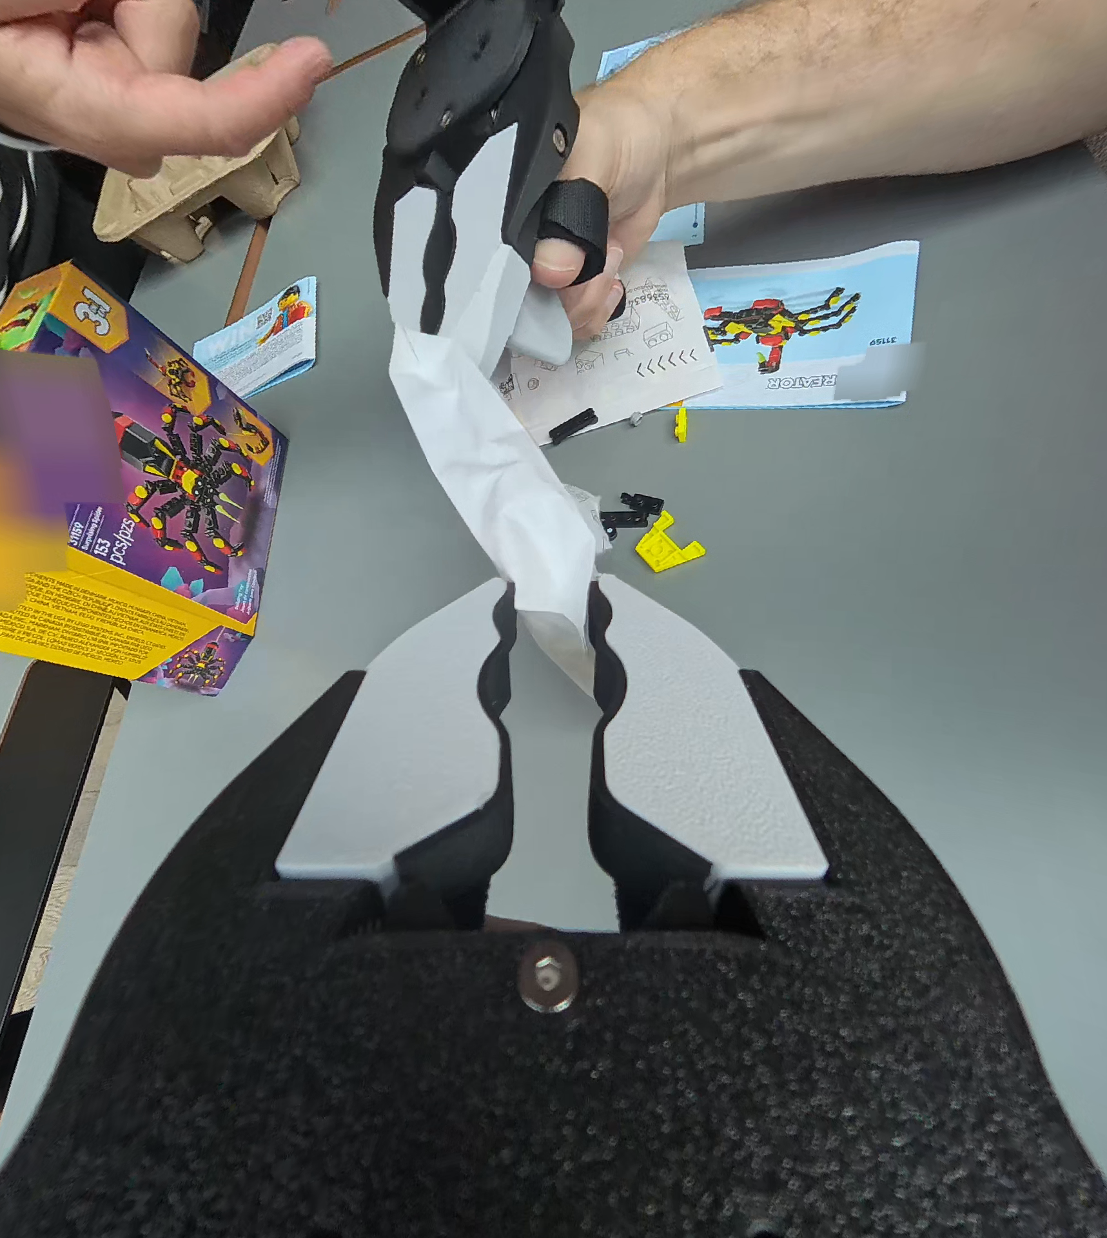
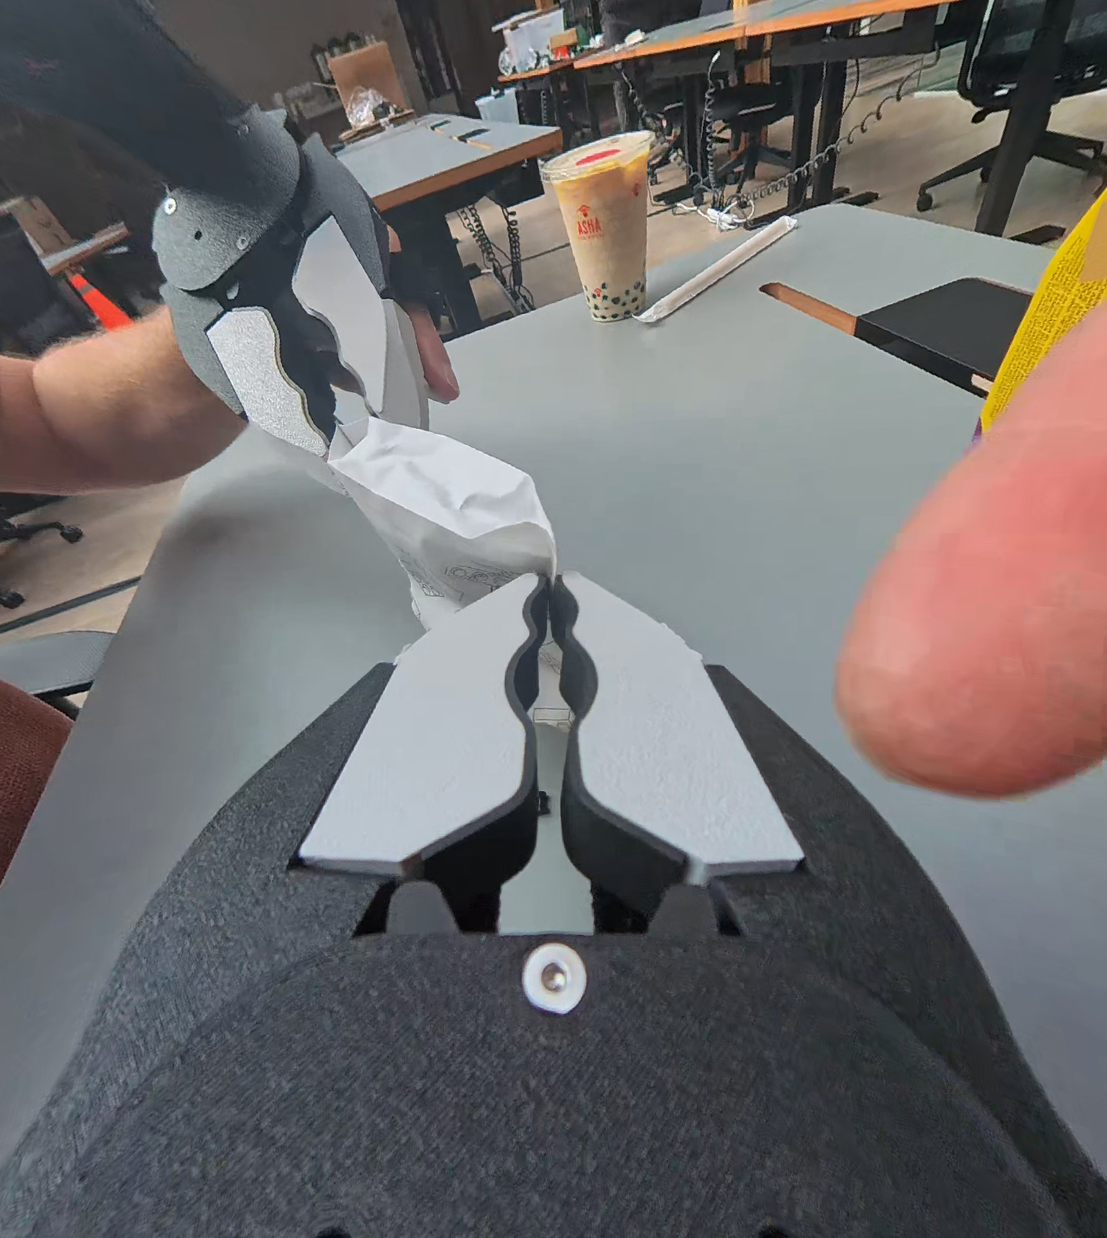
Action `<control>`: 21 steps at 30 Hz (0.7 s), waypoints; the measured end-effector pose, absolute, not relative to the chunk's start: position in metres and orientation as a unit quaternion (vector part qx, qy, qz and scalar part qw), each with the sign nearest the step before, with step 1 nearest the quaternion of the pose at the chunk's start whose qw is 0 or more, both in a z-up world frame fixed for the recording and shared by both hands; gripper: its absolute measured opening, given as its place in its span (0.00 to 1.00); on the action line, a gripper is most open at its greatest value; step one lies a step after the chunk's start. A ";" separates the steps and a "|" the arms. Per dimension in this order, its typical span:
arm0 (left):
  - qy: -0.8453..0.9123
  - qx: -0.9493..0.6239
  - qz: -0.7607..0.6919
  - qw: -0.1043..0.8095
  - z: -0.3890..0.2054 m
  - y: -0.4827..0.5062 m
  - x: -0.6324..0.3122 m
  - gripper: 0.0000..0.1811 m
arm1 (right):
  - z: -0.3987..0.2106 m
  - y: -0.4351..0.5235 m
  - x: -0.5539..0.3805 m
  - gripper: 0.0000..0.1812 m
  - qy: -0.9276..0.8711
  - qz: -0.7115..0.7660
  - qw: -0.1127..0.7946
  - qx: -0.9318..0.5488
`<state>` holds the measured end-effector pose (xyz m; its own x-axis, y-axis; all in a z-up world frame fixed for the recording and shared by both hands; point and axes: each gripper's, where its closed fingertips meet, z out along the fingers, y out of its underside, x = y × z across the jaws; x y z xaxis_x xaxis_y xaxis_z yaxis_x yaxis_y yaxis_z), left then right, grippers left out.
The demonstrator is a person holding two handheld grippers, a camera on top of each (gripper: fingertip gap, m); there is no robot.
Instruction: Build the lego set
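A white paper parts bag (image 1: pixel 490 469) is stretched in the air between my two grippers above the grey table (image 1: pixel 939 603). My left gripper (image 1: pixel 552 589) is shut on its near end, with the paper pinched between the black pads. My right gripper (image 1: pixel 470 315) grips the far end. In the right wrist view my right gripper (image 2: pixel 549 583) is shut tight on the bag (image 2: pixel 450 496), and my left gripper (image 2: pixel 349 429) holds the other end. Loose pieces lie on the table: a yellow wedge plate (image 1: pixel 668 551), black plates (image 1: pixel 637 509), and a black bar (image 1: pixel 572 425).
The set's box (image 1: pixel 155 496) stands at the left. An instruction booklet (image 1: pixel 805 328), a flat printed paper bag (image 1: pixel 611 362) and a leaflet (image 1: pixel 262 338) lie farther back. Another person's hand (image 1: pixel 135 80) hovers over a cardboard cup carrier (image 1: pixel 202 194). A drink cup (image 2: pixel 601 228) and a wrapped straw (image 2: pixel 718 268) stand on the table. My right fingertips sit around 9 centimetres from my left ones.
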<state>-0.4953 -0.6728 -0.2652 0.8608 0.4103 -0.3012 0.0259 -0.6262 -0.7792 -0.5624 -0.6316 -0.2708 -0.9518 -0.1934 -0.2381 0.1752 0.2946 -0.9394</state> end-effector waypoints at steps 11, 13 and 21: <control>-0.165 -0.882 0.236 0.372 -0.281 -0.687 -0.501 0.09 | -0.250 -0.624 -0.546 0.00 0.807 -0.586 0.068 -0.030; -0.164 -0.885 0.230 0.370 -0.284 -0.686 -0.500 0.09 | -0.246 -0.623 -0.543 0.00 0.819 -0.570 0.057 -0.039; -0.180 -0.886 0.236 0.356 -0.289 -0.692 -0.504 0.10 | -0.259 -0.625 -0.544 0.00 0.829 -0.553 0.076 -0.020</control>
